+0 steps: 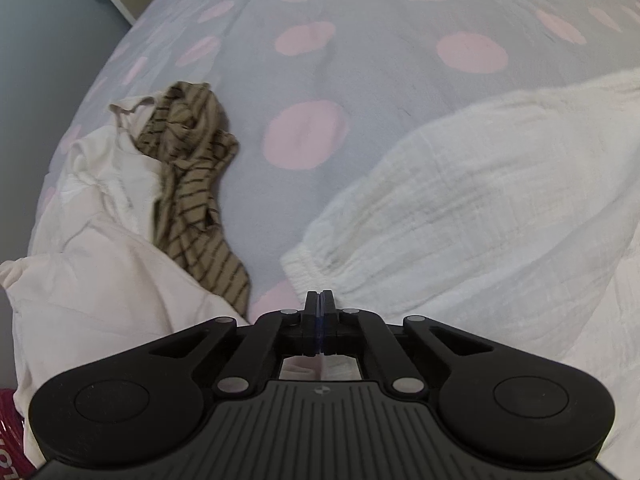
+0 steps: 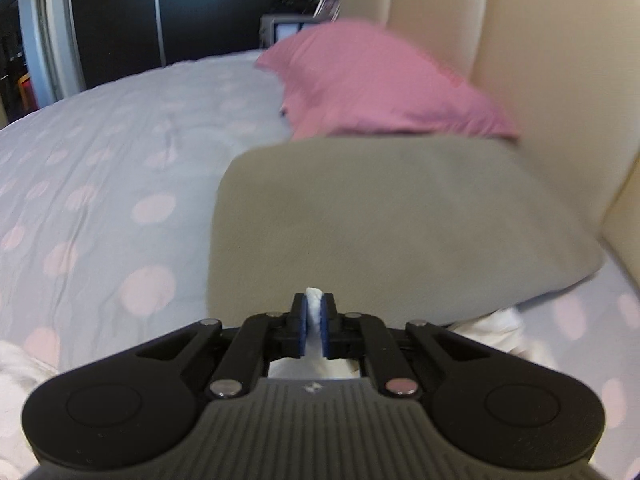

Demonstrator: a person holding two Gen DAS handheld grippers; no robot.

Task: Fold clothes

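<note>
A white crinkled garment (image 1: 480, 200) lies spread on the bed at the right of the left wrist view, its gathered sleeve cuff (image 1: 308, 264) just ahead of my left gripper (image 1: 320, 296). That gripper's jaws are pressed together, and no cloth shows between the pads. In the right wrist view my right gripper (image 2: 315, 300) is shut on a fold of white fabric (image 2: 314, 294), which sticks up between its blue pads. More of the white cloth (image 2: 496, 324) trails off to the right under the gripper.
A brown striped garment (image 1: 192, 168) lies crumpled on a pale pink-white garment (image 1: 100, 272) at the left. The bed cover (image 1: 360, 60) is grey with pink dots. A beige pillow (image 2: 400, 220), a pink pillow (image 2: 380, 88) and a cream headboard (image 2: 540, 60) lie ahead of the right gripper.
</note>
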